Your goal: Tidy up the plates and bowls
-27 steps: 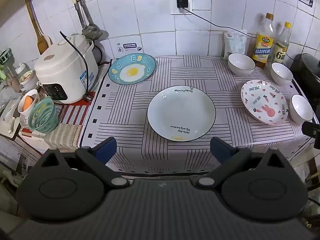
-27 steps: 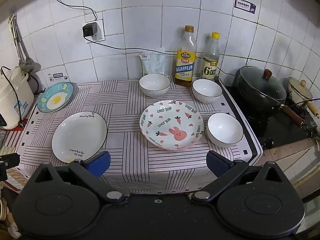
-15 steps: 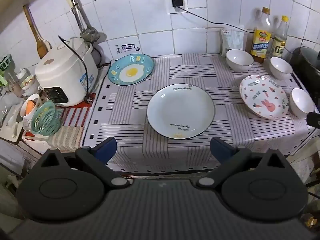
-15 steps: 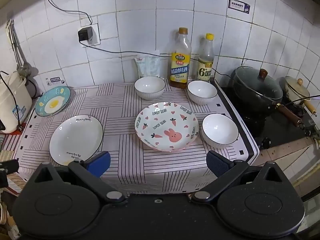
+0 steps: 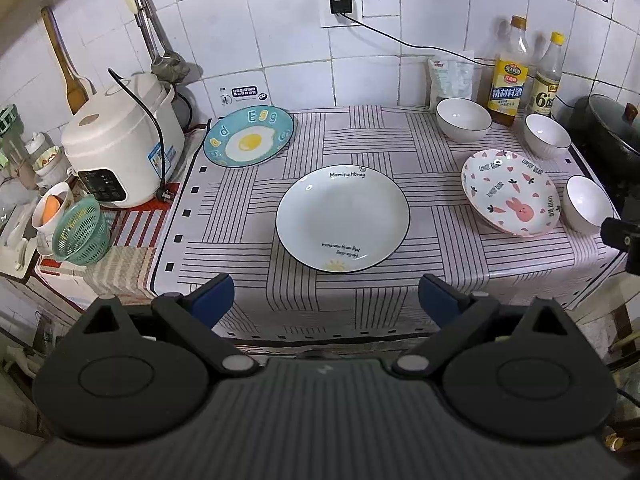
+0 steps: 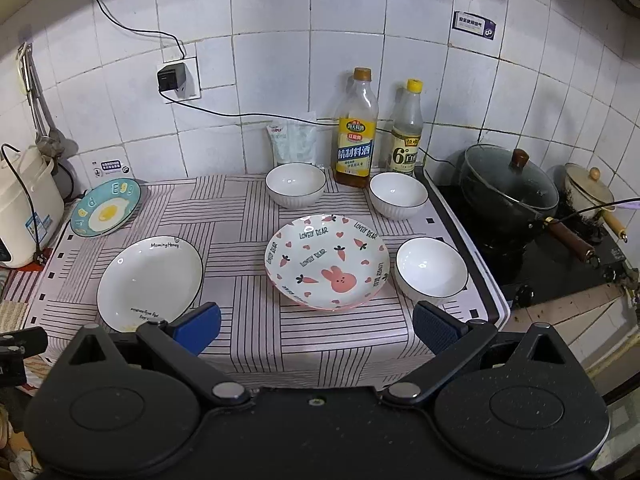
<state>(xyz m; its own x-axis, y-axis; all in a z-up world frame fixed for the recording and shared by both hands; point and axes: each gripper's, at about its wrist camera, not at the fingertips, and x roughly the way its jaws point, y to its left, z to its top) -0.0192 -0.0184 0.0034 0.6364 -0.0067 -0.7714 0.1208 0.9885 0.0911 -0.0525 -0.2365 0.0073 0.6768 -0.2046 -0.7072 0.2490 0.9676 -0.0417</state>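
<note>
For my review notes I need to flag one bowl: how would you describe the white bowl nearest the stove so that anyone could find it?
Start at the dark lidded pot on the stove, then look left onto the striped cloth. The bowl sits at the cloth's front right corner, beside the rabbit plate. Unlike the other two white bowls, it is nowhere near the bottles.

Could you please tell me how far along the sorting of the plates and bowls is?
Nothing looks done yet. The egg plate, white plate and rabbit plate lie apart on the cloth, and all three bowls stand unstacked. The left gripper and right gripper are open, holding nothing. All stacking remains.
</note>
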